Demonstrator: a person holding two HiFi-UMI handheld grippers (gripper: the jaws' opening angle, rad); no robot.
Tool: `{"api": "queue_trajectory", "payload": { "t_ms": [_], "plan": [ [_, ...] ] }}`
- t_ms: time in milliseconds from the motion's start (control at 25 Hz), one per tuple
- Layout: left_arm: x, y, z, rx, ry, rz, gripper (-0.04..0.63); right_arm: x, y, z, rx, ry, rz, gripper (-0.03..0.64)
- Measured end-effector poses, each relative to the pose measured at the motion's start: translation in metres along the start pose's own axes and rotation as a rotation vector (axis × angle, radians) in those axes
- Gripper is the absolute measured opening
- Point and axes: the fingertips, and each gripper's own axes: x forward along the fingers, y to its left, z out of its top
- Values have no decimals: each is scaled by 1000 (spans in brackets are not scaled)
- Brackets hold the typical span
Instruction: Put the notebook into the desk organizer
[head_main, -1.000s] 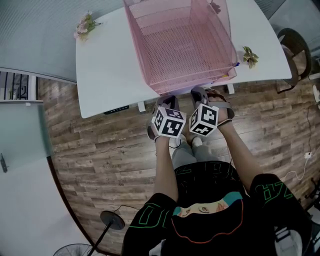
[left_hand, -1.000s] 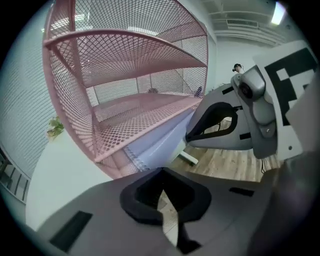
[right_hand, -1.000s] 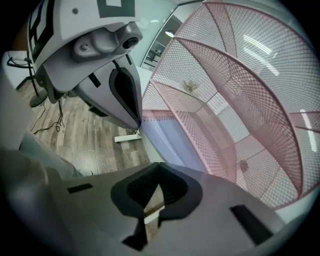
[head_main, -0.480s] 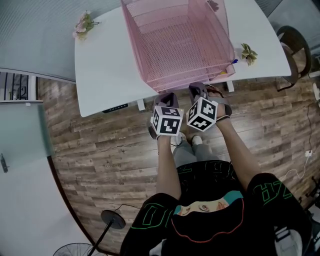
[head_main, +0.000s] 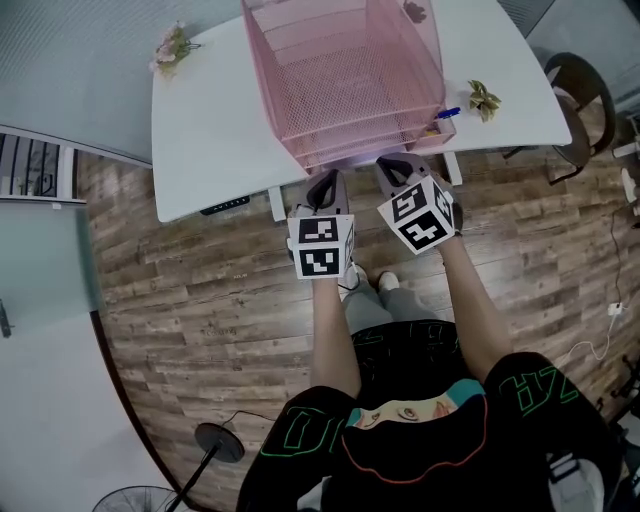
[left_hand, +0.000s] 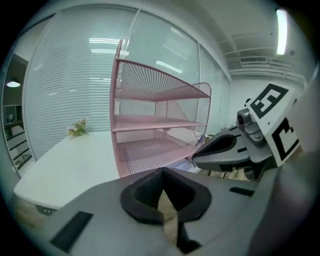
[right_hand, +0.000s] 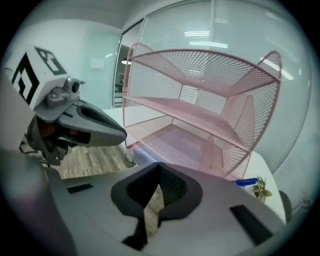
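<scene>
A pink mesh desk organizer (head_main: 345, 75) with three tiers stands on the white desk (head_main: 210, 140). A lavender notebook (right_hand: 187, 142) lies flat in its lowest tier, and its pale near end (head_main: 350, 160) shows at the organizer's front. My left gripper (head_main: 325, 185) and right gripper (head_main: 398, 170) hover side by side at the desk's near edge, just in front of the organizer. Both are shut with nothing between the jaws. The left gripper view shows its shut tips (left_hand: 162, 172) and the right gripper (left_hand: 220, 149) beside them. The right gripper view shows its shut tips (right_hand: 159, 167) and the left gripper (right_hand: 95, 127).
Small flower sprigs lie at the desk's left corner (head_main: 172, 47) and right side (head_main: 484, 98). A blue pen (head_main: 447, 113) rests beside the organizer's right foot. A dark chair (head_main: 585, 90) stands right of the desk. Wooden floor lies below my arms.
Both grippers have risen and moved towards the desk edge, rolling so their marker cubes face differently. The jaws have stayed shut.
</scene>
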Motion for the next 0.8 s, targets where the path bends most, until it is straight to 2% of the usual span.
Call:
{"api": "queue_trajectory", "payload": {
  "t_ms": [280, 400, 680, 800],
  "plan": [
    [-32, -5, 37, -13, -115, 81, -3, -50, -15, 23, 157, -182, -39, 2],
    [-46, -8, 62, 4, -172, 112, -3, -77, -31, 41, 166, -268, -76, 2],
    [-85, -12, 145, 51, -373, 152, -3, -140, -74, 101, 179, -485, -159, 2],
    [-104, -16, 173, 57, -458, 176, -2, -164, -90, 114, 194, -539, -215, 2]
  ]
}}
